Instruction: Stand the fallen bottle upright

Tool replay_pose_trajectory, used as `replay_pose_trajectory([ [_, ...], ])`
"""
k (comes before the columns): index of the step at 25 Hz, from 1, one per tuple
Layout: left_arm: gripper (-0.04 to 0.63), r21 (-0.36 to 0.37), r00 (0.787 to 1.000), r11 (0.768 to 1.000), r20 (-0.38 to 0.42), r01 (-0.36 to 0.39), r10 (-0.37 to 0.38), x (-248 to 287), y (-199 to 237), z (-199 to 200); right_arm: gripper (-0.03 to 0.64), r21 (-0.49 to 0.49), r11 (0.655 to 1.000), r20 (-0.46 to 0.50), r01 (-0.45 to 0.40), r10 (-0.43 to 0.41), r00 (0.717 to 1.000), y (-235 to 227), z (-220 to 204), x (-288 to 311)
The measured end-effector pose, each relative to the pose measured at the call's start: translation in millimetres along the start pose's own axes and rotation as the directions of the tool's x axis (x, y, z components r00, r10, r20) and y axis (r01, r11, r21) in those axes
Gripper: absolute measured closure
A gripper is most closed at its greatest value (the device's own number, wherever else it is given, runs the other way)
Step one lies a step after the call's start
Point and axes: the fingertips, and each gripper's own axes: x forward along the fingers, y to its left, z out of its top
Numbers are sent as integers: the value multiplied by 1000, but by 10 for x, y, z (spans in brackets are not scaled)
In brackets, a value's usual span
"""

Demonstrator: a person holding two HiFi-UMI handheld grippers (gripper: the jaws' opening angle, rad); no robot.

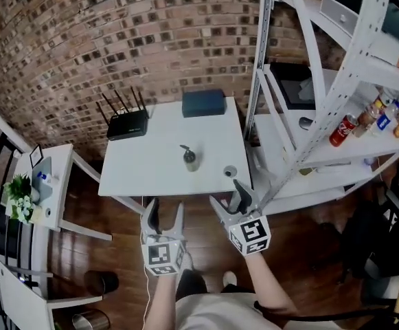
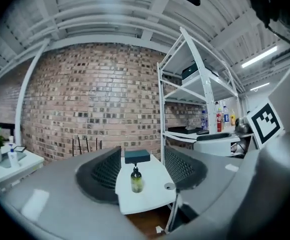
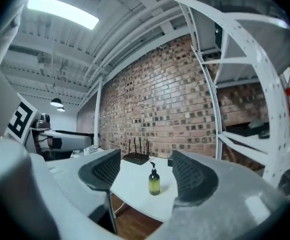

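Left gripper [image 2: 144,170]: jaws stood wide apart, nothing between the pads. Right gripper [image 3: 152,171]: jaws likewise spread wide and empty. Each gripper view only framed the bottle [image 3: 154,180] in the gap, well beyond the jaw tips, not touching.

Bottle: green, with a dark pump top. It stood upright near the middle of the white tabletop [image 1: 151,167], apart from everything else on it.

Head view: both grippers were held short of the tabletop's near edge, over the wood floor [image 1: 110,215], side by side. Only this view showed the whole layout: a black router [image 1: 128,122] at the back left, a dark box [image 1: 203,103] at the back centre, and a small ring-shaped thing [image 1: 229,172] near the front right edge.

Left gripper view: the box sat straight behind the bottle, and the ring was visible. Only the router's antennas showed, above the left jaw. The right gripper's marker cube [image 2: 264,121] was at the frame's right.

Right gripper view: the router was in full view behind the bottle. The box was mostly hidden by the right jaw. I could not find the ring here.

A white metal shelf rack [image 1: 336,95] stood just right of the tabletop, with a red can [image 1: 342,130] and small bottles on one shelf. A brick wall [image 1: 117,40] was behind.
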Motion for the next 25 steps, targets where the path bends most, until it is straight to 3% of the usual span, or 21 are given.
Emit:
replay_pose_trajectory([
  [4, 314, 16, 998, 999, 54, -33, 32, -266, -70, 243, 301, -150, 985, 16, 85, -83, 996, 117, 275, -376],
  [10, 313, 28, 994, 999, 110, -17, 14, -441, 5, 442, 278, -84, 982, 35, 171, -168, 985, 167, 381, -496],
  [15, 313, 67, 990, 997, 131, 37, -45, -591, 78, 475, 262, -154, 962, 44, 225, -221, 974, 423, 441, -456],
  [22, 313, 81, 991, 996, 128, 39, -49, -628, 211, 441, 258, -134, 954, 62, 269, -263, 963, 487, 569, -453],
  [25, 313, 74, 991, 997, 129, 36, -45, -649, 348, 460, 258, -106, 958, 20, 266, -265, 964, 568, 594, -399],
])
